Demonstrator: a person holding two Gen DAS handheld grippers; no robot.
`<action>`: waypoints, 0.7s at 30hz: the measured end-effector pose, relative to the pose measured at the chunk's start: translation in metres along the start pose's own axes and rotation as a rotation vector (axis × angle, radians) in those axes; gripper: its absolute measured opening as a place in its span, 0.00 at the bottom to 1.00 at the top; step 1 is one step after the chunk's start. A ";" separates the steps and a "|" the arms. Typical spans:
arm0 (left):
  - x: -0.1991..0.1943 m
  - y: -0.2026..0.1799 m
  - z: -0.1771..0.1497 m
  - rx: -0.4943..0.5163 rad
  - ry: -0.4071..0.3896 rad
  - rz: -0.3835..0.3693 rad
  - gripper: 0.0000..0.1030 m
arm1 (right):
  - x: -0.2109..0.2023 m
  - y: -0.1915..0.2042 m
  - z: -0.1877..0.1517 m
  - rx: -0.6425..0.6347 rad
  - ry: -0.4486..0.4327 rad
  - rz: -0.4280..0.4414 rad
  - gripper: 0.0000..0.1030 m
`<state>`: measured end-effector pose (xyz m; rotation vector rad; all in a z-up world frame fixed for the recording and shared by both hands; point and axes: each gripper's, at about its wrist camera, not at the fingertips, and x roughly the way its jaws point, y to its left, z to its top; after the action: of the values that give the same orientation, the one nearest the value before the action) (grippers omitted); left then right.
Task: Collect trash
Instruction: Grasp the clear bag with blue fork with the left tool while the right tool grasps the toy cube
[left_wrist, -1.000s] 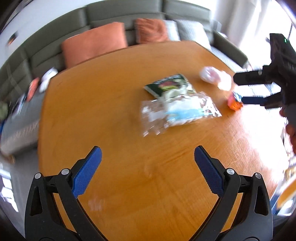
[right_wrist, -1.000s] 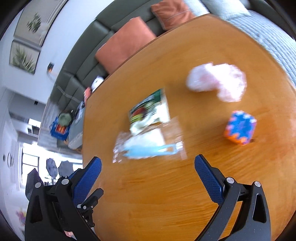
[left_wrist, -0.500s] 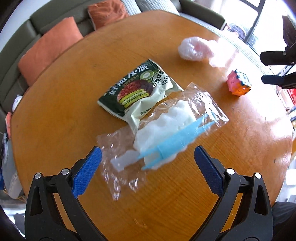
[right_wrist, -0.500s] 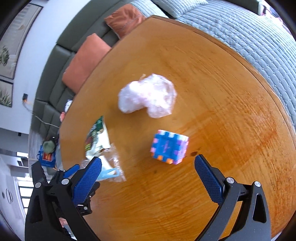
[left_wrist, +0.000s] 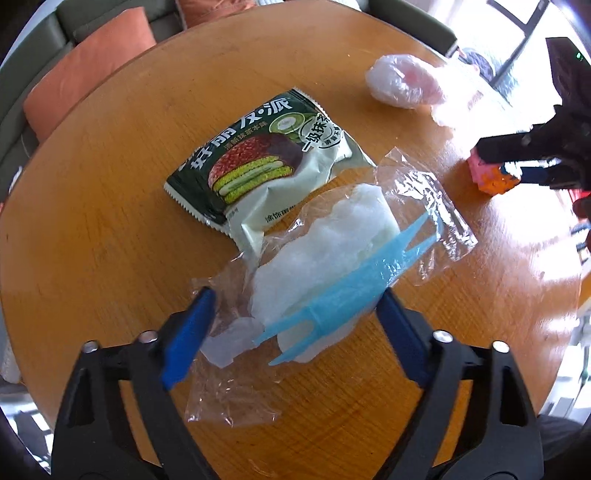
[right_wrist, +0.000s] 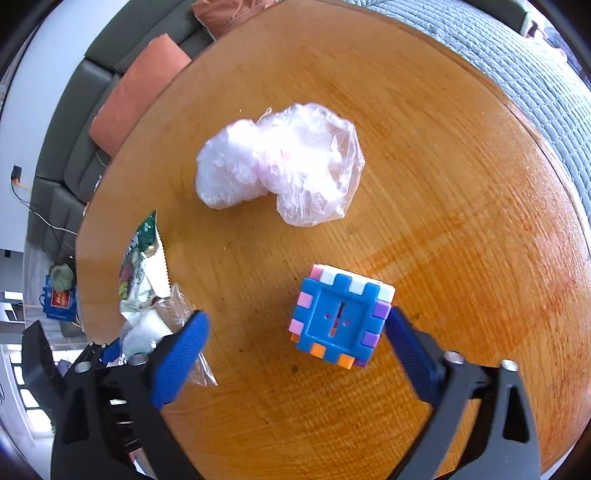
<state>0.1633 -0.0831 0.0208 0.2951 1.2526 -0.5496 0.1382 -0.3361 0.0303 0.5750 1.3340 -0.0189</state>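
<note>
Both of my grippers have dropped close to the round wooden table (left_wrist: 110, 236) since a second ago, when they hung higher over it with the jaws spread as wide as they go. Now each pair of jaws is closing.

On my left gripper (left_wrist: 291, 314), the clear crumpled plastic wrapper with a white tray and a light-blue plastic fork inside (left_wrist: 325, 266) lies right between the blue pads. The left pad touches the wrapper's crinkled near-left edge and the right pad sits against the tray end by the fork, but I see no squeeze on the plastic yet, so I count it as unheld. The wrapper stretches away to the far right, and its far end overlaps the dark-green and white snack packet printed with a chocolate pie (left_wrist: 266, 155), which lies flat just beyond it.

On my right gripper (right_wrist: 295, 332), the small blue toy cube with pink, purple, orange and white studs (right_wrist: 340, 321) stands between the pads, hard by the right pad, with a wide gap of bare wood to the left pad. I cannot tell whether the right pad touches it; nothing is gripped.

Farther off, the crumpled ball of translucent pinkish-white plastic bag (right_wrist: 280, 162) rests alone on the wood, well apart from both pairs of jaws. Beyond the table's far edge stands a grey-green sofa with orange cushions (right_wrist: 136, 88).
</note>
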 end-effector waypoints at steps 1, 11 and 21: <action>-0.002 -0.001 -0.004 -0.007 -0.004 -0.008 0.68 | 0.000 0.001 -0.001 -0.003 0.000 -0.013 0.59; -0.023 -0.005 -0.042 -0.120 -0.037 -0.052 0.56 | -0.024 0.007 -0.027 -0.045 -0.017 0.056 0.47; -0.067 0.008 -0.118 -0.281 -0.130 -0.087 0.56 | -0.038 0.071 -0.075 -0.202 0.020 0.181 0.47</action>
<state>0.0580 -0.0023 0.0487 -0.0307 1.2028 -0.4523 0.0838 -0.2561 0.0830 0.5229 1.2809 0.2674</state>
